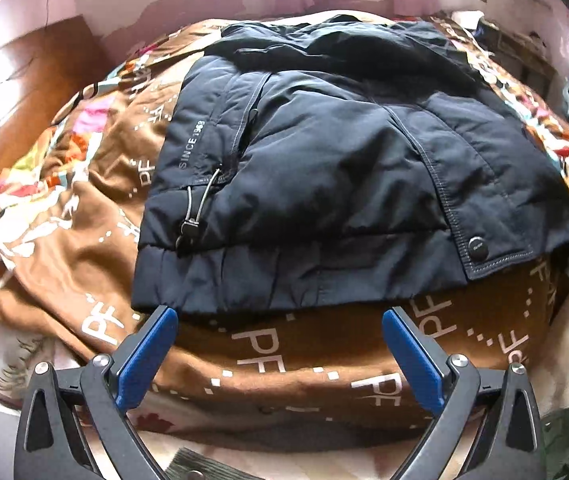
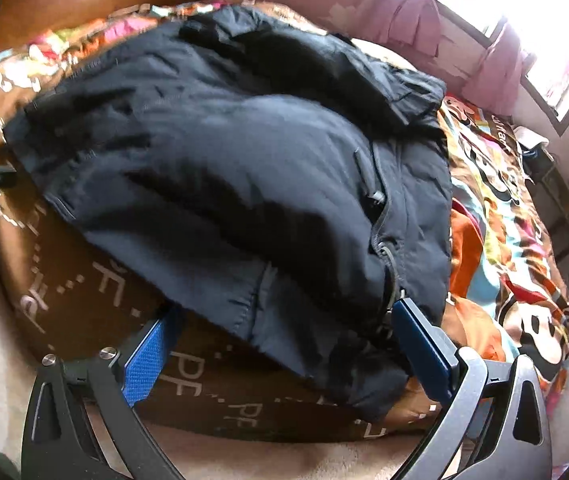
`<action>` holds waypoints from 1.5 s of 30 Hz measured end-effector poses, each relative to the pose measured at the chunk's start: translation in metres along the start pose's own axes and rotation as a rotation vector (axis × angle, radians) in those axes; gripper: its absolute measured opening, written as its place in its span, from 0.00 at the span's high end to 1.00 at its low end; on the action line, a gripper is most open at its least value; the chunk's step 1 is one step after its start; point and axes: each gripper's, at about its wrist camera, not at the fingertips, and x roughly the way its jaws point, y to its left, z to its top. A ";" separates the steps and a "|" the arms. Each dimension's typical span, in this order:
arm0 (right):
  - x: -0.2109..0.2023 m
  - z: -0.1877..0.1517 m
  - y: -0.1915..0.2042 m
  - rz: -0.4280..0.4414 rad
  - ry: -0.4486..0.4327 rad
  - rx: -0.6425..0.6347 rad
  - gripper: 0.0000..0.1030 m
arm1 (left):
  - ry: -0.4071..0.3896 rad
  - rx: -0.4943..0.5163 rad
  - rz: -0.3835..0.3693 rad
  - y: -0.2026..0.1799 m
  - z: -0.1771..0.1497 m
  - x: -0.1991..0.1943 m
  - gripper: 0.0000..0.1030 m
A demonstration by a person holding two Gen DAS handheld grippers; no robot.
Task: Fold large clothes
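- We see the dark navy jacket (image 1: pixel 324 168) lying folded on the brown printed bedspread (image 1: pixel 284 364).
- Our left gripper (image 1: pixel 280 320) hangs just short of its hem, jaws wide and empty.
- Our right gripper (image 2: pixel 284 316) straddles the hem, jaws wide, gripping nothing.

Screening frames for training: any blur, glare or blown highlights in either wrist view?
Left wrist: sharp, jacket lettering readable, mild glare on the wood at left, fisheye bending at the edges. Right wrist: jacket soft with motion blur, window blown out white, washing out the upper right.
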 end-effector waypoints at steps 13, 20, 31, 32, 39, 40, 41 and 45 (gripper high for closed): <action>-0.015 0.033 -0.021 -0.053 -0.174 0.073 0.02 | -0.055 -0.088 -0.063 0.011 -0.002 -0.014 0.01; -0.027 0.085 -0.040 -0.047 -0.214 0.105 0.02 | -0.105 -0.004 -0.022 -0.005 -0.001 -0.027 0.01; -0.042 0.130 -0.060 -0.010 -0.294 0.214 0.02 | -0.199 0.132 0.179 -0.023 0.007 -0.029 0.01; -0.041 0.130 -0.061 -0.003 -0.293 0.229 0.02 | -0.210 0.156 0.199 -0.027 0.008 -0.026 0.01; -0.035 0.131 -0.068 0.031 -0.297 0.316 0.02 | -0.190 0.106 0.270 -0.029 0.027 0.005 0.01; -0.034 0.131 -0.068 0.040 -0.298 0.320 0.02 | -0.193 0.097 0.292 -0.028 0.029 0.010 0.01; -0.033 0.130 -0.068 0.047 -0.298 0.320 0.02 | -0.197 0.095 0.317 -0.028 0.030 0.014 0.01; -0.032 0.119 -0.064 0.046 -0.292 0.291 0.02 | -0.207 0.059 0.399 -0.015 0.037 0.019 0.13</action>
